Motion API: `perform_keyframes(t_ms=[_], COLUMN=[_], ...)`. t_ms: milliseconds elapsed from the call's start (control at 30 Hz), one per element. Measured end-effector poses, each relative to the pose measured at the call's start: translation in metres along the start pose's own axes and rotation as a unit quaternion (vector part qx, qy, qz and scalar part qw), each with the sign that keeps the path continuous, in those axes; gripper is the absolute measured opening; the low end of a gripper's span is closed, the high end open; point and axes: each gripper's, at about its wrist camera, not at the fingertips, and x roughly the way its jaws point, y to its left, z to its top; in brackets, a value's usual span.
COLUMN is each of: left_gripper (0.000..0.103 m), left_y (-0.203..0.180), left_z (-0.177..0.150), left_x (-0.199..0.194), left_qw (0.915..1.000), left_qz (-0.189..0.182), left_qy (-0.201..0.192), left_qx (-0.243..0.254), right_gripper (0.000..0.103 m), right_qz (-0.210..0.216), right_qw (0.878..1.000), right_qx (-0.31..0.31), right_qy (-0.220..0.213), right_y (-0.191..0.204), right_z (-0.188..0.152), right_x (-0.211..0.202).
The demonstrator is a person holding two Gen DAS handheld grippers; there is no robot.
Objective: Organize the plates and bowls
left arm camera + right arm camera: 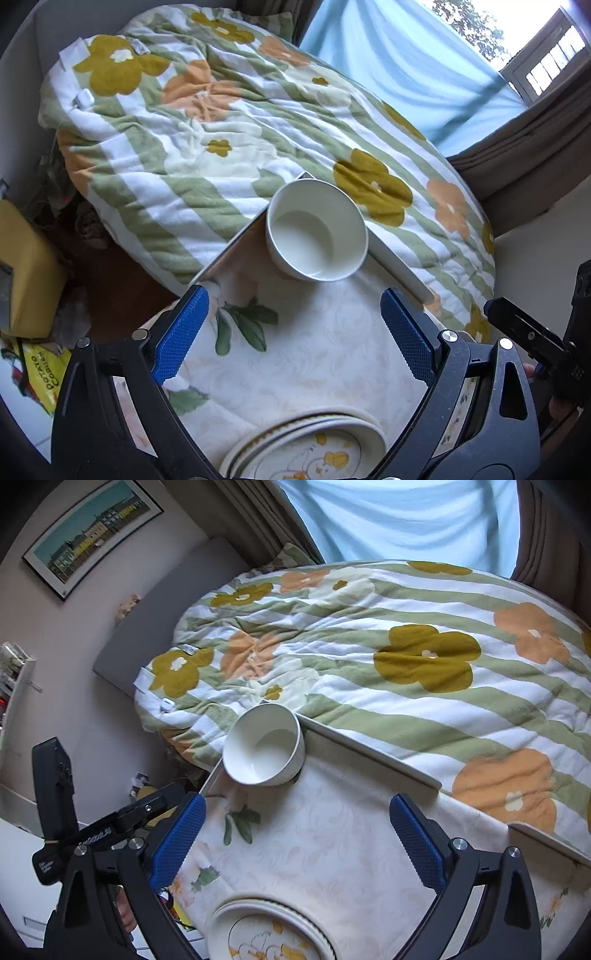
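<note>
A plain white bowl (317, 230) (264, 746) stands upright and empty at the far corner of a small table covered with a flowered cloth (314, 347) (332, 849). A stack of patterned plates (306, 446) (269, 930) lies at the near edge, under both grippers. My left gripper (295, 332) is open, its blue pads (181, 332) wide apart above the cloth, nothing between them. My right gripper (297, 842) is likewise open and empty, hovering between the plates and the bowl. Each wrist view catches the other gripper at its side edge.
A bed with a striped, flowered duvet (229, 122) (406, 657) borders the table's far sides. A yellow box (29, 266) and a snack bag (44, 373) lie on the floor to the left. Curtains (406, 62) hang beyond; a framed picture (92, 531) is on the wall.
</note>
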Motion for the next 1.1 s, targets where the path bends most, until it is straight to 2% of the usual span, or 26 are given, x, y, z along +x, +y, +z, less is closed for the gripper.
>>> perform_keyframes(t_ms=[67, 167, 233, 300, 367, 400, 433, 533, 567, 633, 767, 867, 1100], left_gripper=[0.094, 0.092, 0.078, 0.059, 0.053, 0.044, 0.042, 0.028, 0.025, 0.022, 0.021, 0.021, 0.021], left_y=[0.005, 0.011, 0.015, 0.016, 0.015, 0.016, 0.015, 0.013, 0.013, 0.013, 0.013, 0.011, 0.001], left_z=[0.007, 0.017, 0.023, 0.026, 0.029, 0.030, 0.030, 0.032, 0.032, 0.033, 0.032, 0.032, 0.030], left_x=[0.022, 0.056, 0.076, 0.090, 0.104, 0.106, 0.108, 0.114, 0.114, 0.116, 0.116, 0.115, 0.095], left_qw=[1.0000, 0.9996, 0.9993, 0.9992, 0.9990, 0.9989, 0.9988, 0.9986, 0.9985, 0.9984, 0.9985, 0.9983, 0.9972], left_qz=[-0.005, -0.014, -0.015, -0.014, -0.006, -0.009, -0.010, -0.006, -0.005, 0.001, 0.002, 0.008, 0.019], left_qy=[0.008, 0.022, 0.028, 0.037, 0.045, 0.045, 0.047, 0.049, 0.050, 0.050, 0.046, 0.041, 0.020], left_qx=[-0.002, -0.011, -0.018, -0.012, -0.002, 0.000, 0.002, 0.015, 0.019, 0.025, 0.031, 0.041, 0.070], right_gripper=[0.099, 0.099, 0.098, 0.090, 0.071, 0.067, 0.060, 0.051, 0.043, 0.030, 0.018, 0.017, 0.016], right_qz=[-0.022, -0.012, -0.001, 0.003, 0.010, 0.013, 0.015, 0.016, 0.016, 0.023, 0.033, 0.011, 0.016], right_qw=[1.000, 0.999, 0.998, 0.997, 0.995, 0.995, 0.995, 0.995, 0.995, 0.995, 0.995, 0.996, 0.997], right_qx=[-0.009, 0.012, 0.026, 0.043, 0.054, 0.057, 0.059, 0.057, 0.054, 0.050, 0.042, 0.026, 0.033], right_qy=[0.015, 0.046, 0.054, 0.065, 0.077, 0.082, 0.085, 0.084, 0.082, 0.084, 0.087, 0.081, 0.064], right_y=[0.000, -0.013, -0.020, -0.025, -0.028, -0.027, -0.027, -0.025, -0.023, -0.020, -0.012, -0.006, -0.003], right_z=[0.013, 0.023, 0.026, 0.029, 0.030, 0.029, 0.029, 0.029, 0.029, 0.031, 0.031, 0.031, 0.022], right_x=[0.032, 0.078, 0.099, 0.119, 0.137, 0.143, 0.150, 0.158, 0.161, 0.165, 0.168, 0.165, 0.149])
